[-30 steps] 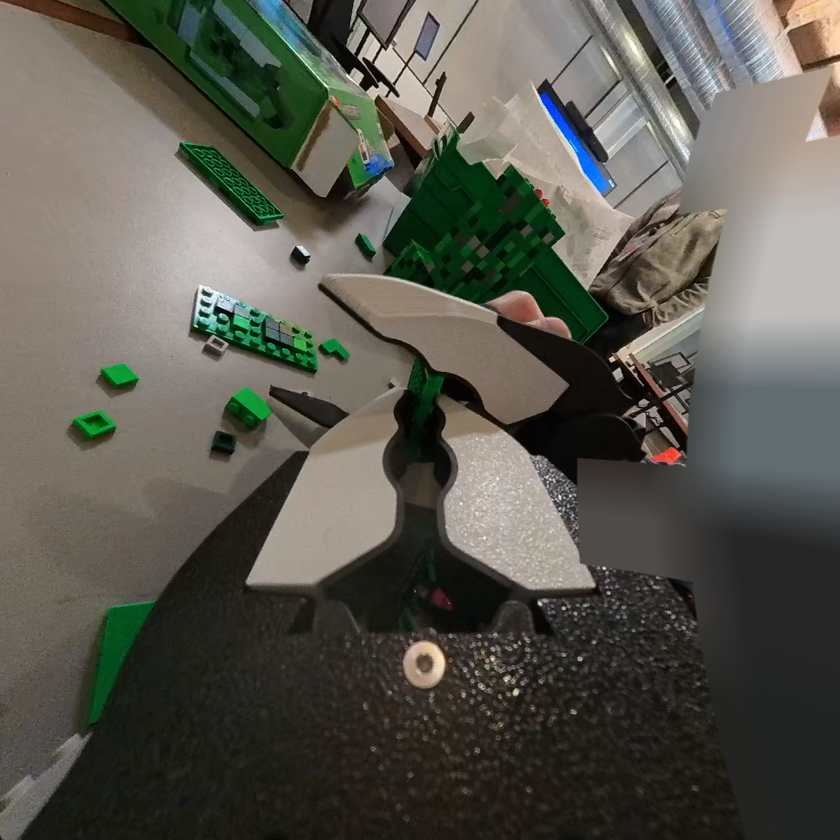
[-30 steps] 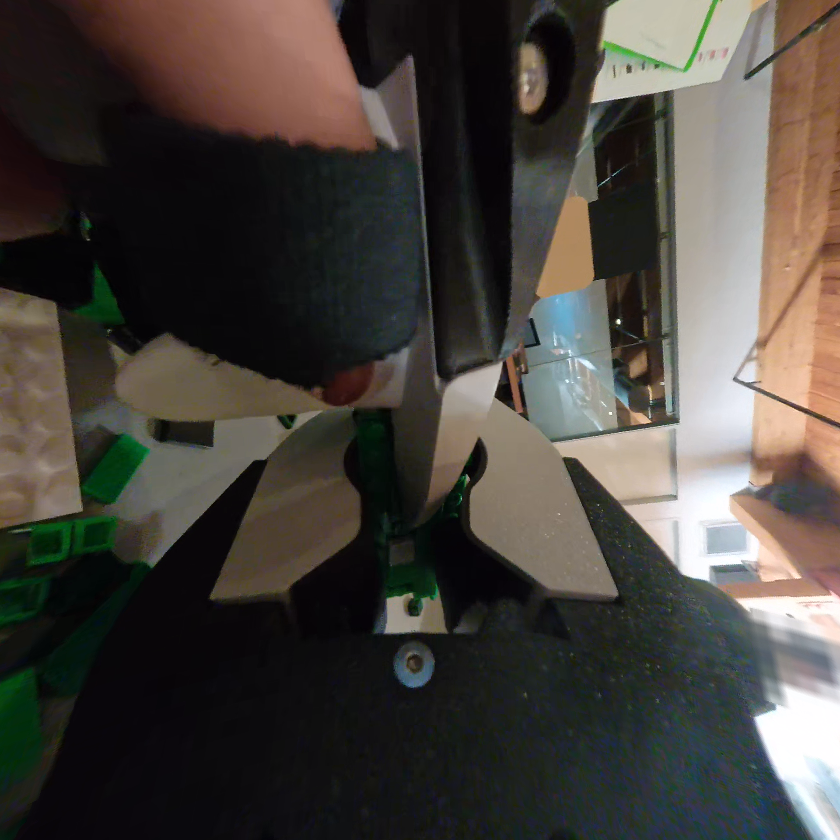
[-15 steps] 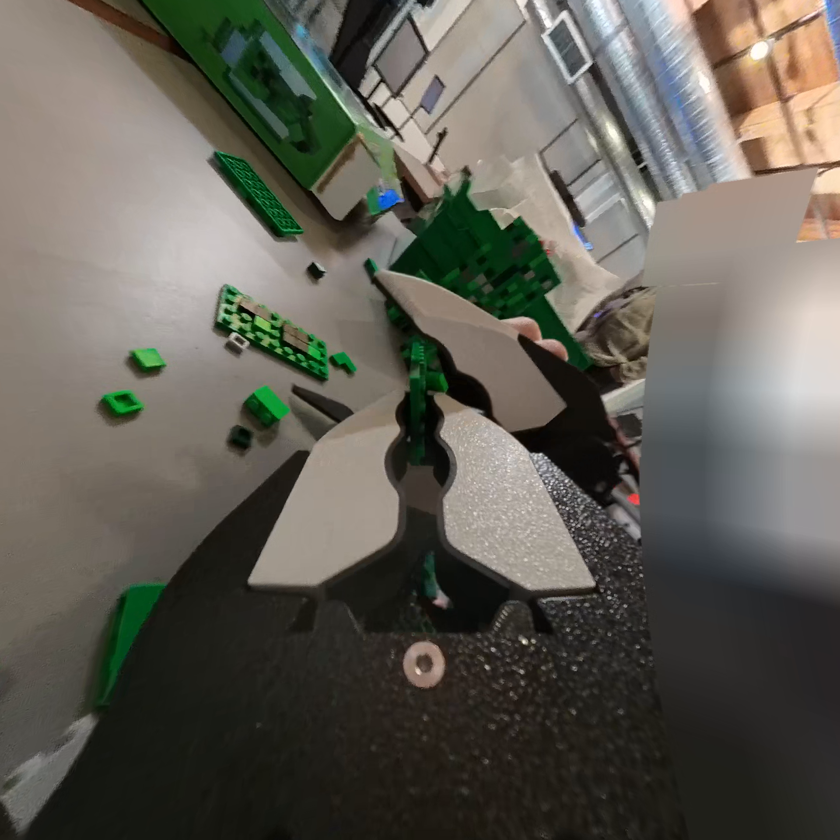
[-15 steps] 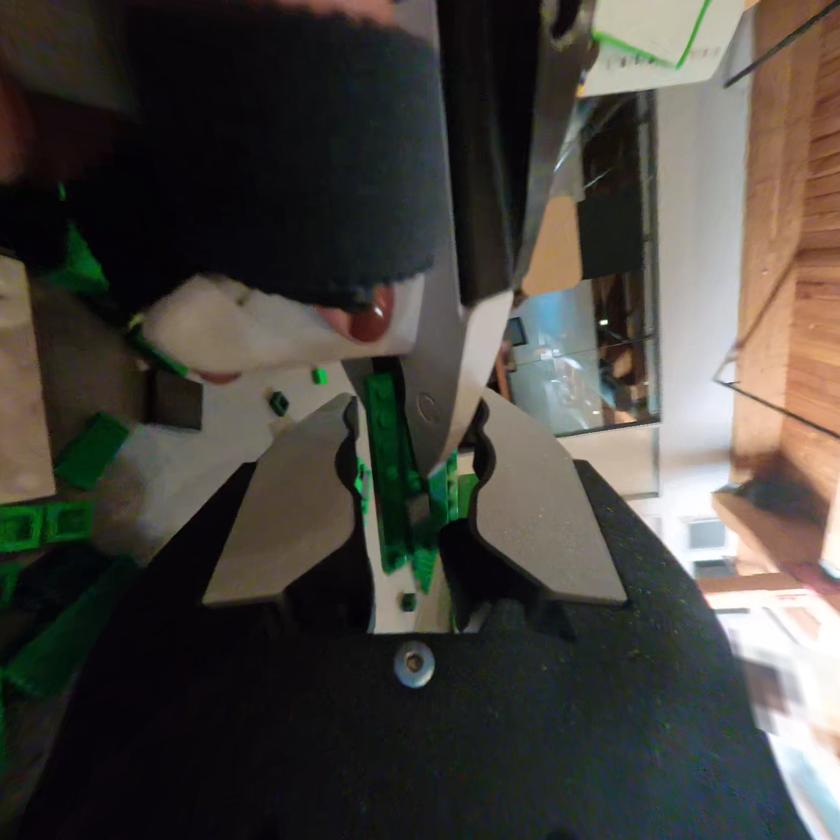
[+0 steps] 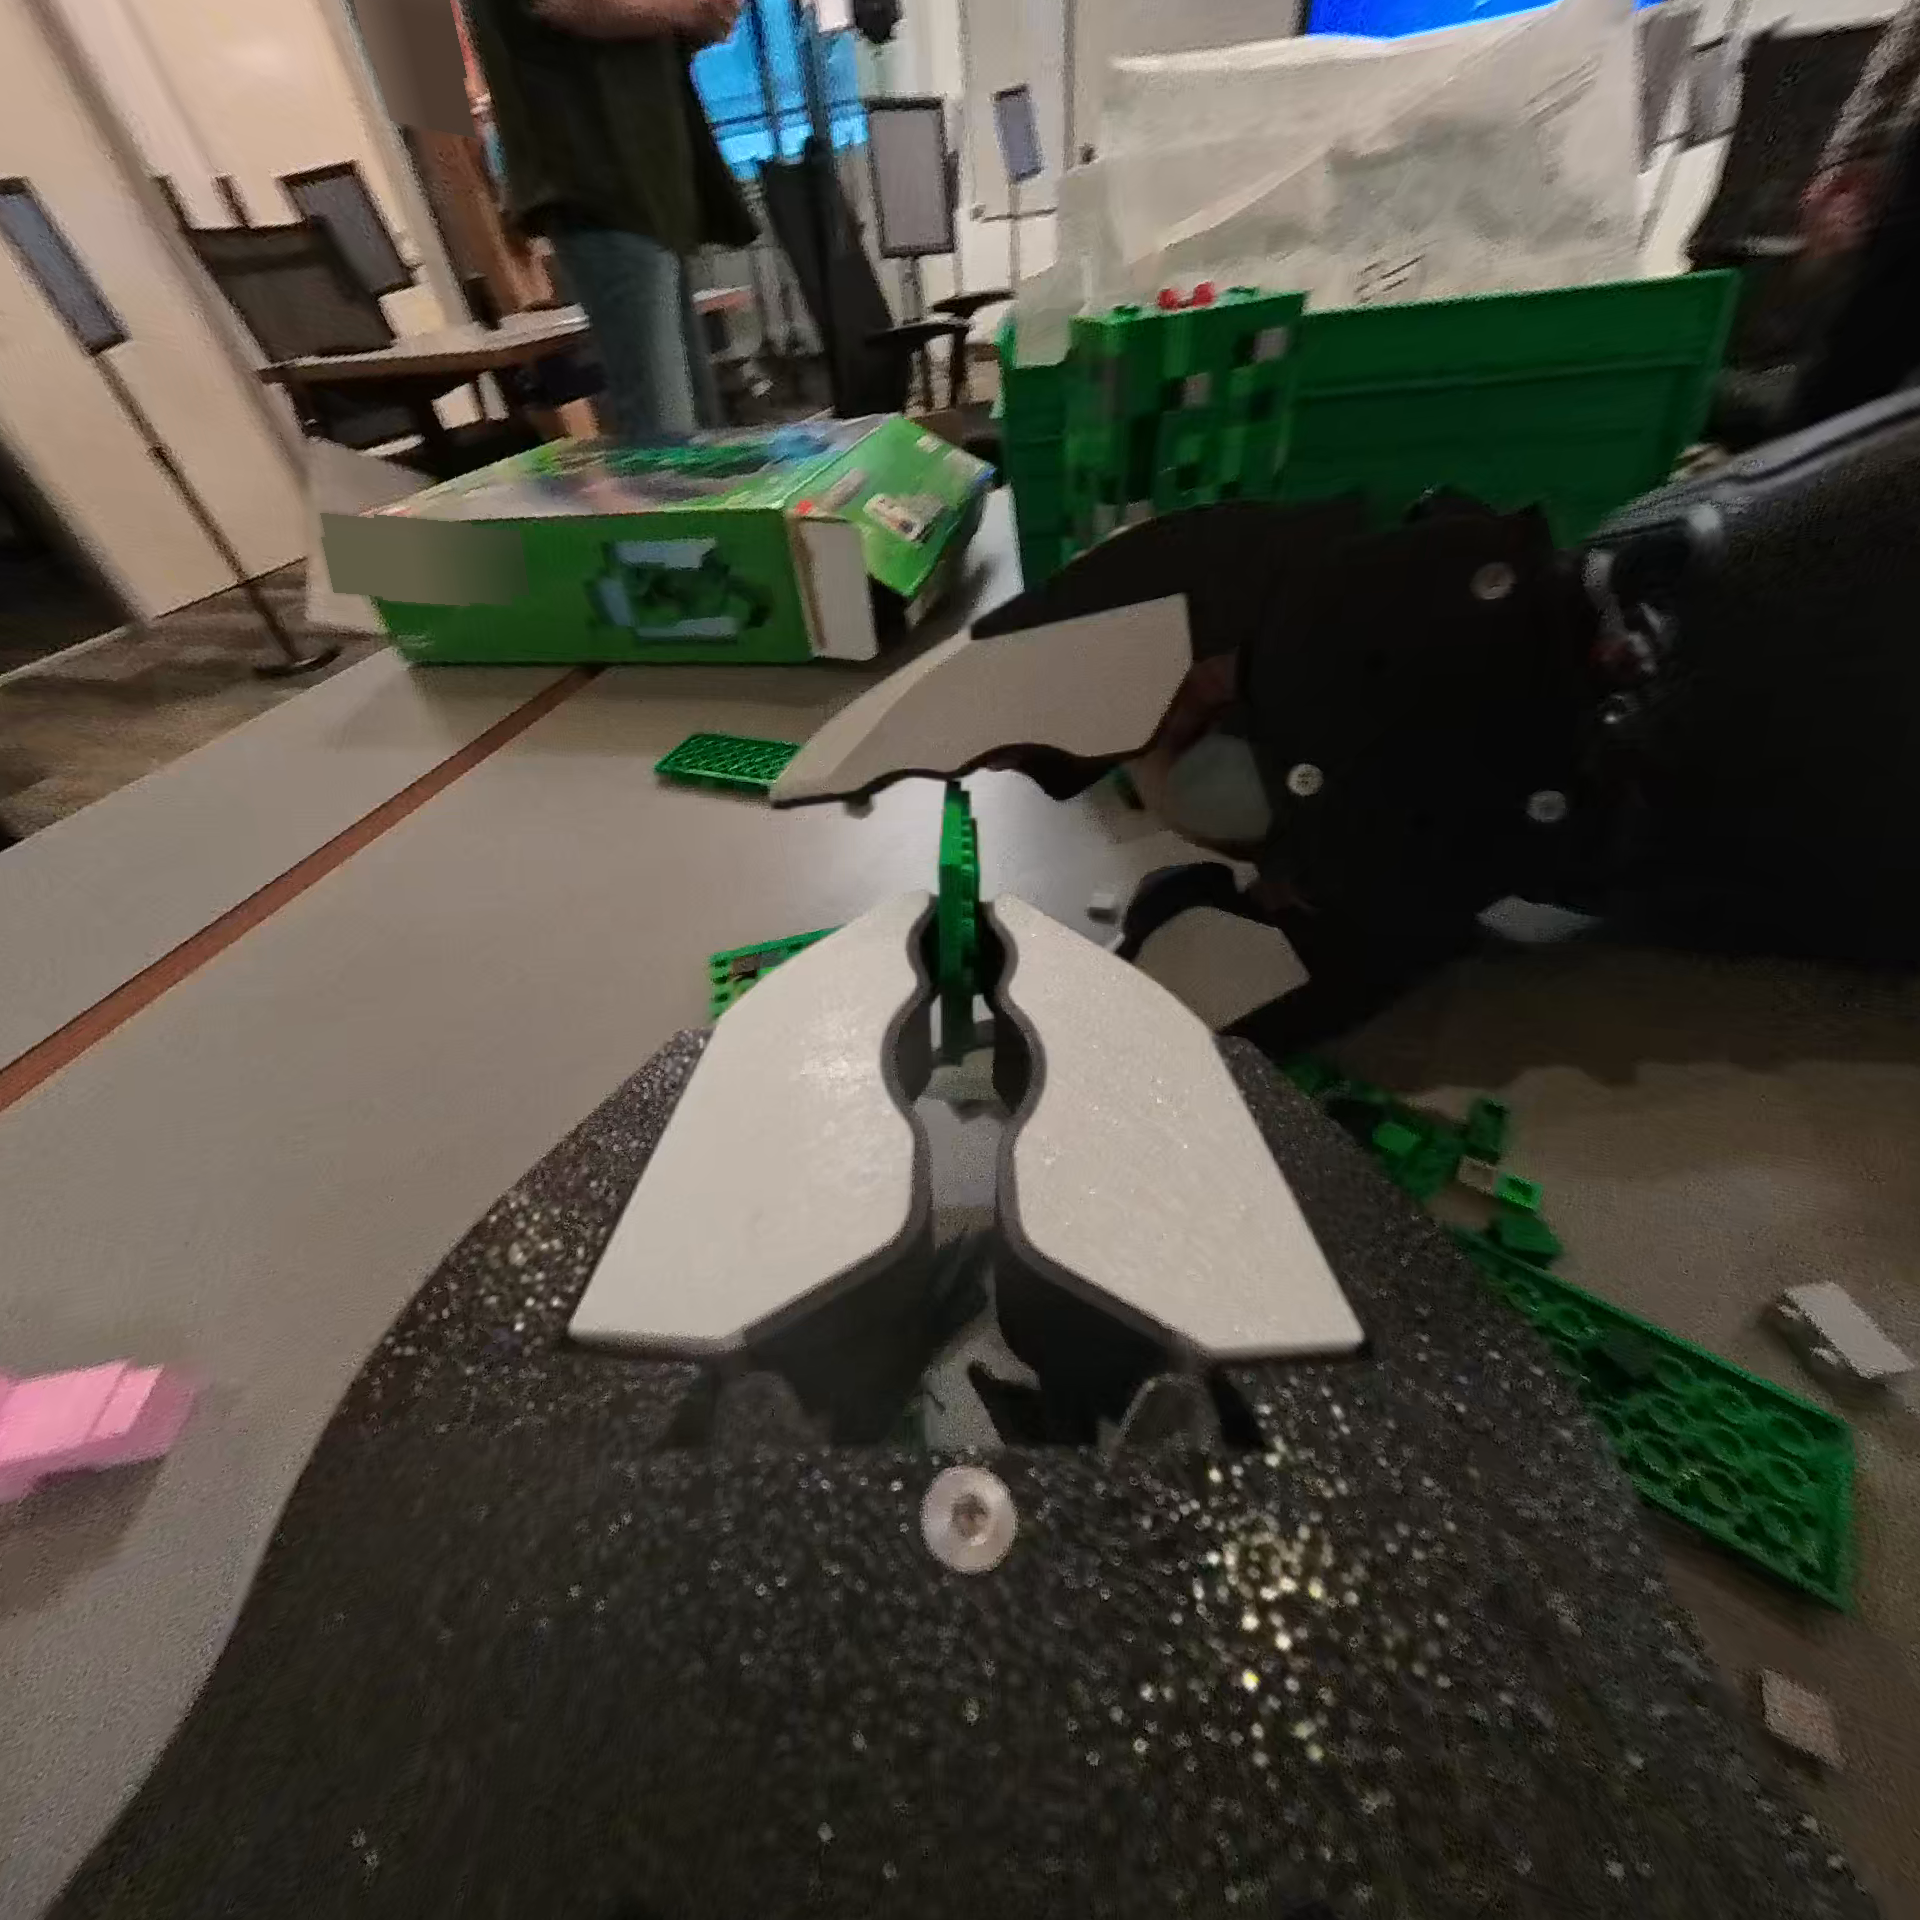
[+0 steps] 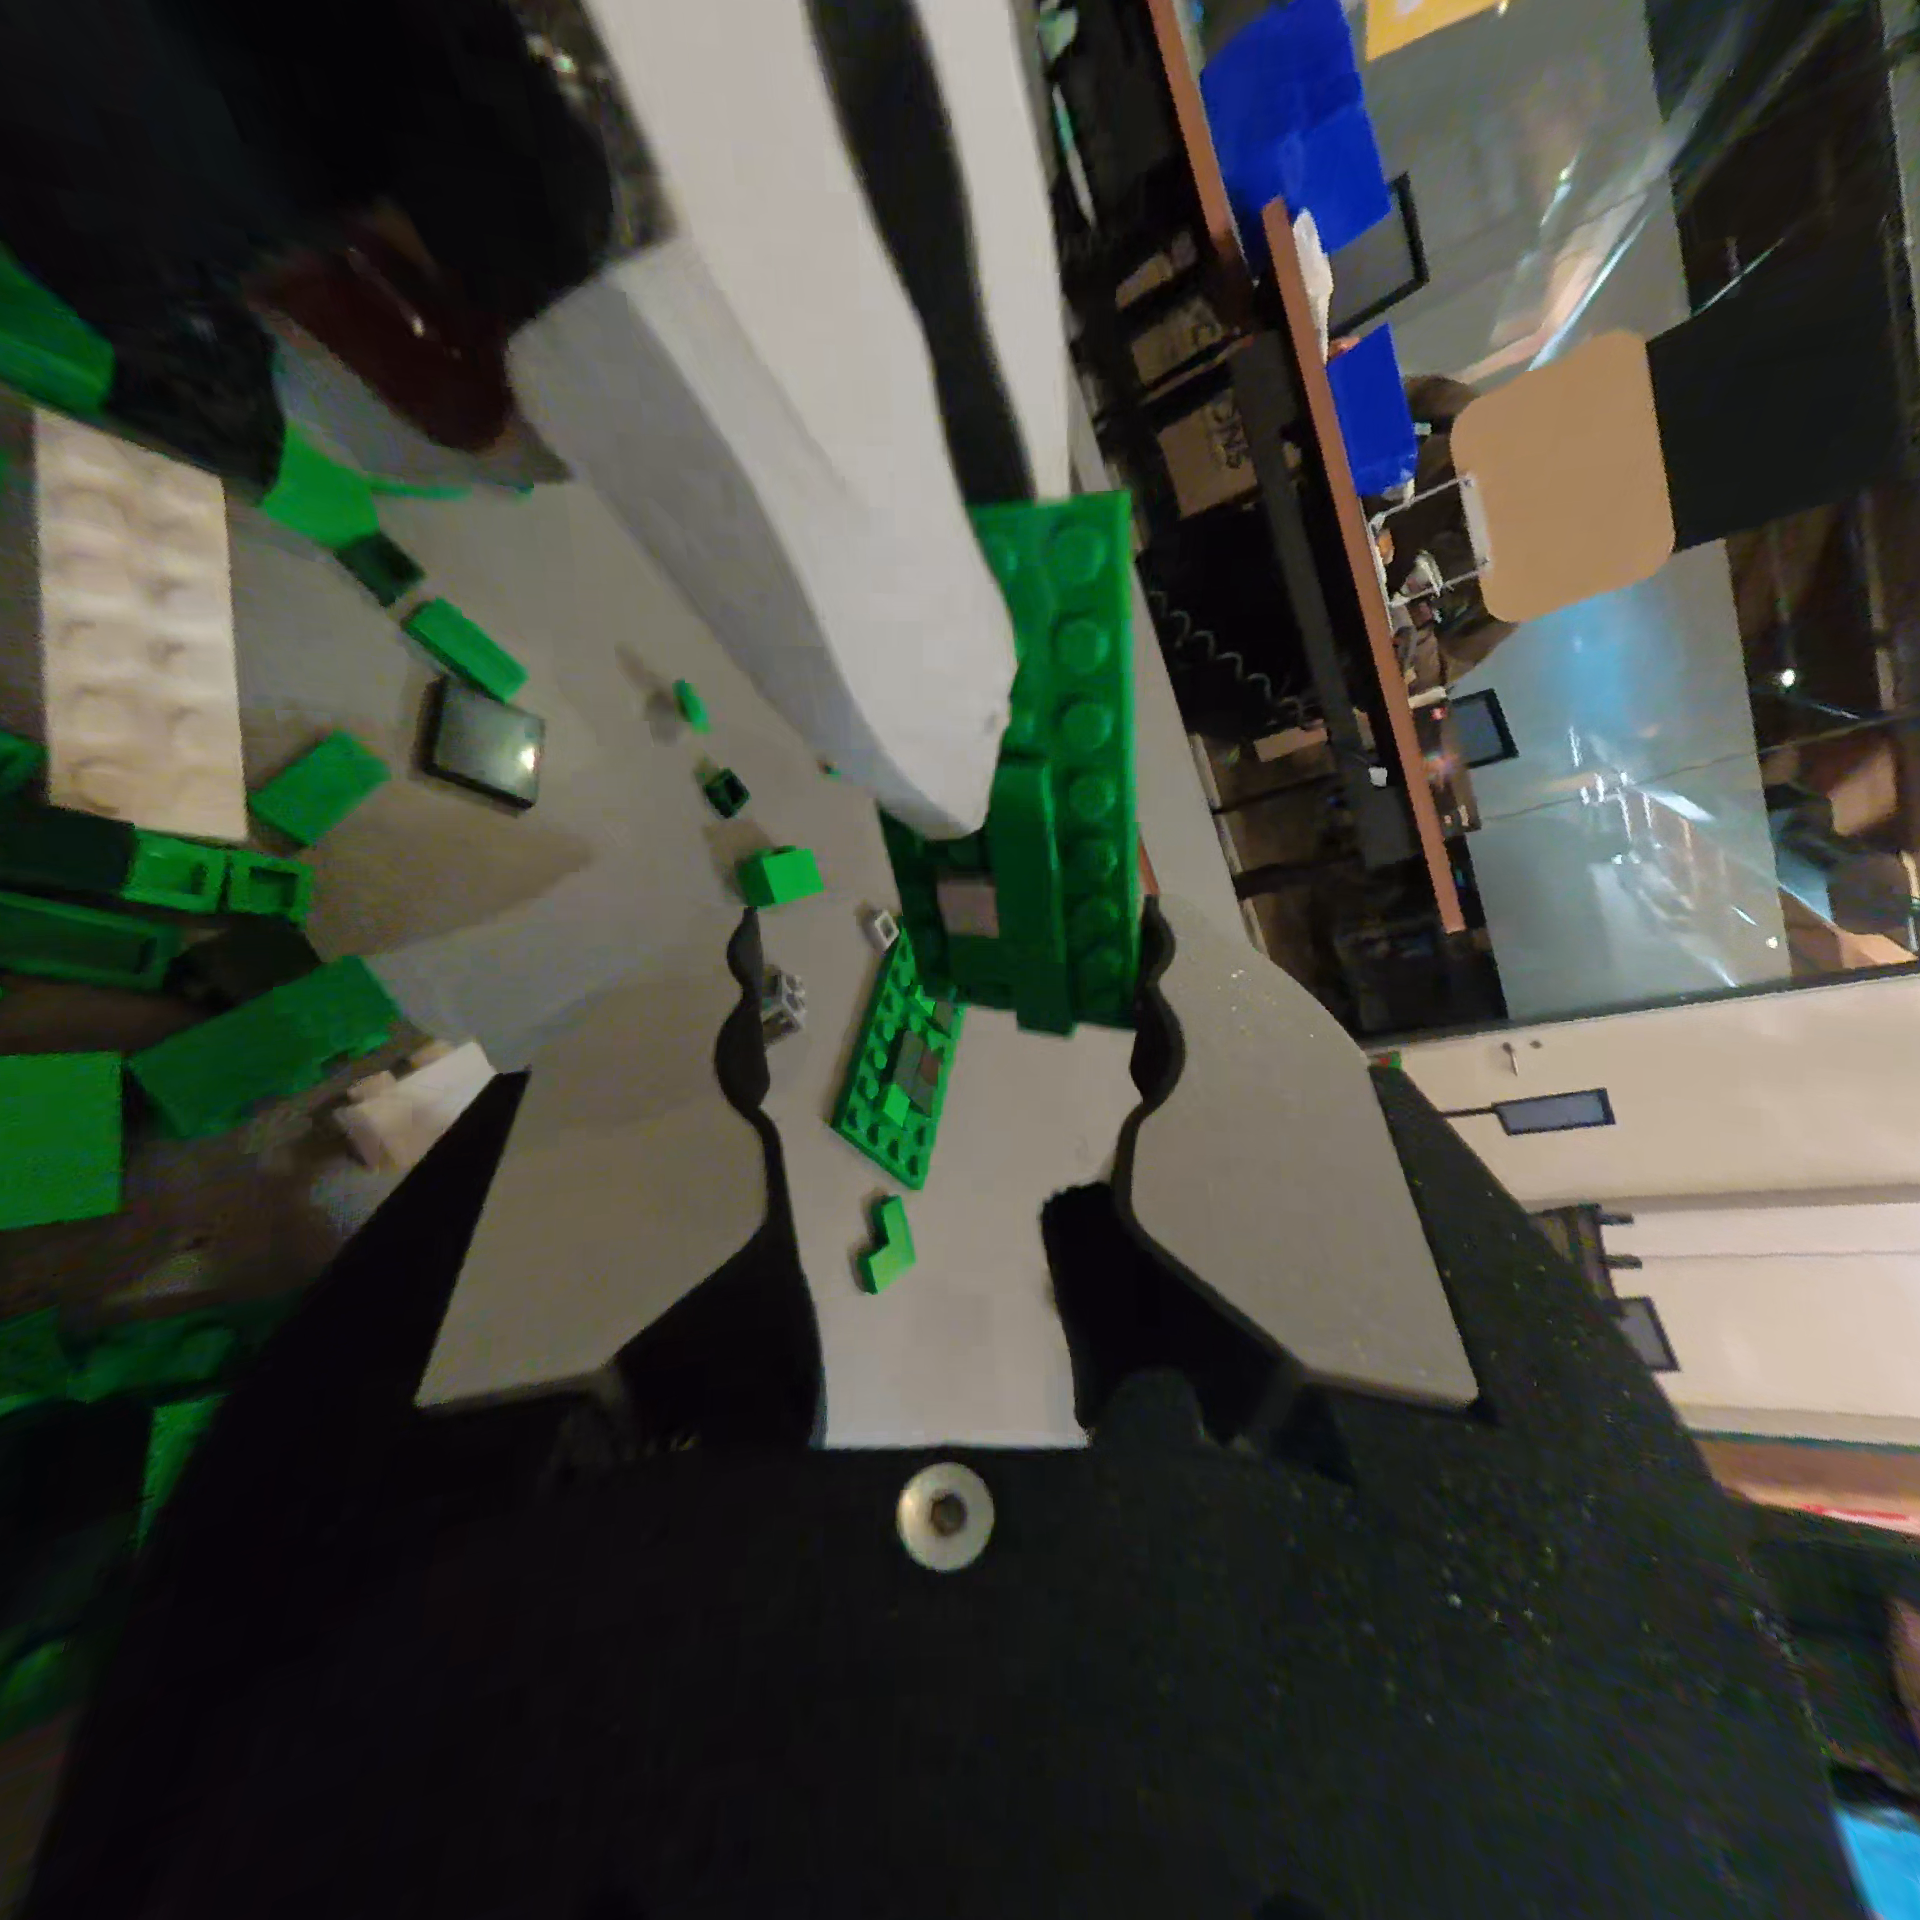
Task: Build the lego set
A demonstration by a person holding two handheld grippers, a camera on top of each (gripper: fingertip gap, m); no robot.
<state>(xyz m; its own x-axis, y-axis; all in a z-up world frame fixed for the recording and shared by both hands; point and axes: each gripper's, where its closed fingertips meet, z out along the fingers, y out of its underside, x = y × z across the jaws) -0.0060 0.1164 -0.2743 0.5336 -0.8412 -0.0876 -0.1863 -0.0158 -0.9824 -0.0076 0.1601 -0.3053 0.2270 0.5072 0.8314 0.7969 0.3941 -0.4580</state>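
Table layout, left wrist view.
Box (image 5: pixel 644 561) upper left on the table (image 5: pixel 312 987); model (image 5: pixel 1195 416) upper right behind it; baseplate (image 5: pixel 1704 1444) lower right; loose bricks (image 5: pixel 1455 1153) just above it.

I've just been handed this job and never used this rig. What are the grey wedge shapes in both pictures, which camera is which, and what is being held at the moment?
The grey wedges are the fingers of two hand-held grippers; a person holds one in each hand. Each picture comes from a camera mounted on one gripper, looking forward along its fingers.

In the left wrist view, the left gripper is shut on a green plate assembly, held edge-on. The right gripper shows beyond it.

In the right wrist view, the right gripper is open and holds nothing; the same assembly sits ahead of it.

On the grey table lie loose green bricks, a smaller studded plate, the set's box and a large green build.
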